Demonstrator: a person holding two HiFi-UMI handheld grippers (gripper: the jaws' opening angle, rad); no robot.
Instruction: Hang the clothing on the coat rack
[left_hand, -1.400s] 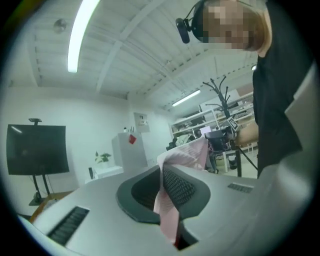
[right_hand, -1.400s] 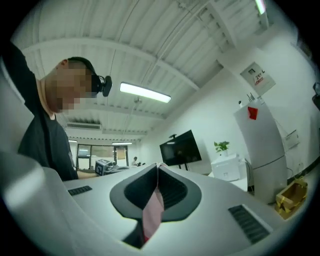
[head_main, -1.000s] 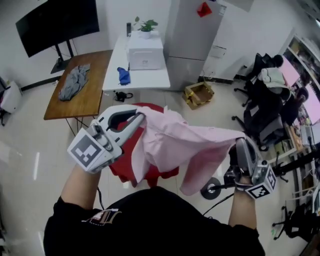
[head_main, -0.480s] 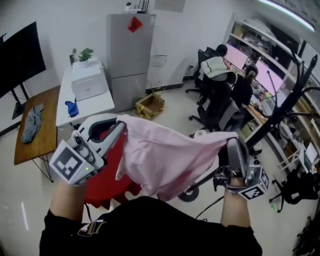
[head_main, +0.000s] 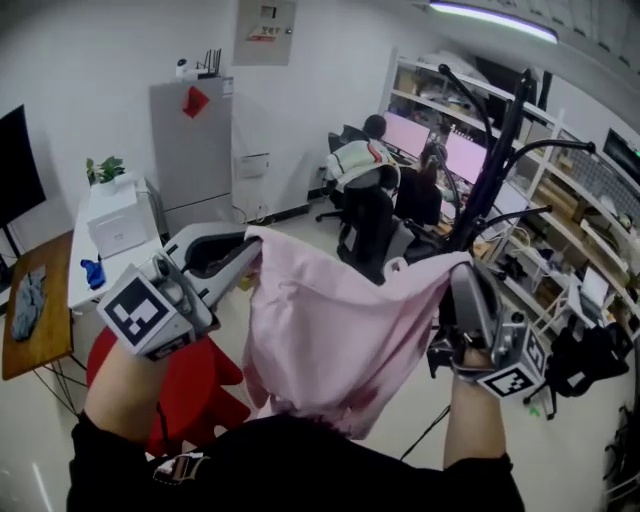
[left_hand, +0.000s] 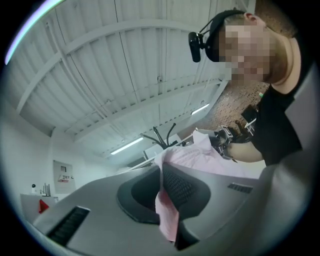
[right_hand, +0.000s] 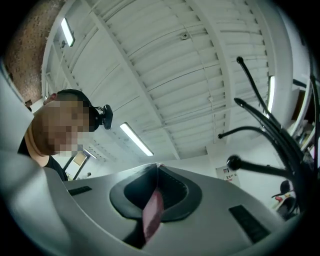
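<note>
A pink garment (head_main: 335, 330) hangs stretched between my two grippers at chest height in the head view. My left gripper (head_main: 252, 243) is shut on its left top edge; the pink cloth (left_hand: 167, 212) shows pinched between the jaws in the left gripper view. My right gripper (head_main: 462, 268) is shut on the right top edge, with a strip of pink cloth (right_hand: 152, 215) clamped in its jaws. The black coat rack (head_main: 490, 160) with curved hooks stands just beyond the right gripper, and its hooks (right_hand: 260, 117) rise at the right of the right gripper view.
A red stool (head_main: 190, 385) stands on the floor below the garment. A grey fridge (head_main: 195, 145) and a white table (head_main: 105, 235) are at the back left. A seated person (head_main: 360, 165) at desks and office chairs sits behind; shelving (head_main: 590, 240) lines the right.
The head view has swung up and to the right: the coat rack has come into view near the right gripper. Both grippers kept the garment stretched and raised it.
</note>
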